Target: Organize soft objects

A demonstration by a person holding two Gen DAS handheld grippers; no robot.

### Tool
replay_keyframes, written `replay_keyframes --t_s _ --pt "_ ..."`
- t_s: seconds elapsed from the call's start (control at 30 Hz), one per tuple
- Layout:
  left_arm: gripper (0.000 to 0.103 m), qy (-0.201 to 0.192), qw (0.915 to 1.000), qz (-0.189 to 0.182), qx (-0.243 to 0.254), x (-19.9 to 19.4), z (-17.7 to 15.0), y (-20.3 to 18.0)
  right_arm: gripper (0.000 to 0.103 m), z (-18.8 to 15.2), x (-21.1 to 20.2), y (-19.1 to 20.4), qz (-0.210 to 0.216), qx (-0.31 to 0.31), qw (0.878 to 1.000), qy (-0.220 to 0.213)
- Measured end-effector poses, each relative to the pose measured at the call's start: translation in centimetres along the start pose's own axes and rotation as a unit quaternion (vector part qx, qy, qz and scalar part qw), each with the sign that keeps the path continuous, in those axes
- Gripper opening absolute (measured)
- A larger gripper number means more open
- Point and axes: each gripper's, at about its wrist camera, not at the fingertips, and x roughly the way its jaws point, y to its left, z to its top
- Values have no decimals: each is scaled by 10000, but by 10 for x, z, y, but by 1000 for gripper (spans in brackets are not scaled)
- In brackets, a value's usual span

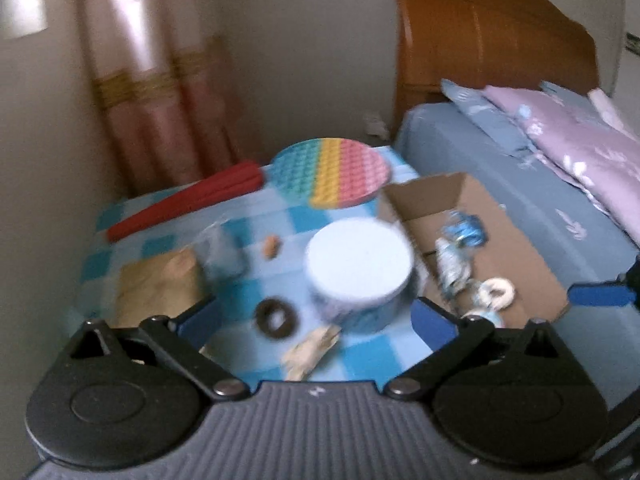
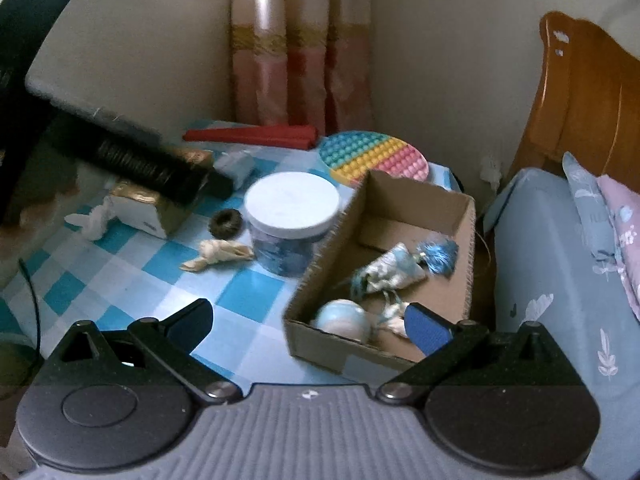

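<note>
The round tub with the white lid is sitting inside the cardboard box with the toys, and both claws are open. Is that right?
Not quite. The round tub with the white lid stands on the checked tablecloth, just outside the cardboard box, next to its wall. The right wrist view shows this best. The rest holds: toys lie in the box, and the left claw and right claw are both open.
</note>
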Motion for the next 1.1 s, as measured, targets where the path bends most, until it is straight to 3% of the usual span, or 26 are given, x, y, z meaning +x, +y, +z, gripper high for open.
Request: replay_keyframes --t_s 0.23,0.37,0.6,0.9,1.1 --pt "101 -4 9966 628 -527 -18 -57 36 103 -1 -4 38 59 -2 9998 -194" --pt "101 11 9934 787 -832 -23 -80 56 103 0 0 59 18 -41 9995 -298" --pt "101 40 9904 1146 -778 -32 -105 80 103 4 25 94 -114 -174 9994 -266" --pt "101 155 9895 1057 -970 -27 -124 114 103 16 69 115 -63 20 9999 -147" --pt "101 159 9888 1089 -1011 -27 -127 133 103 16 116 112 -388 475 9979 225"
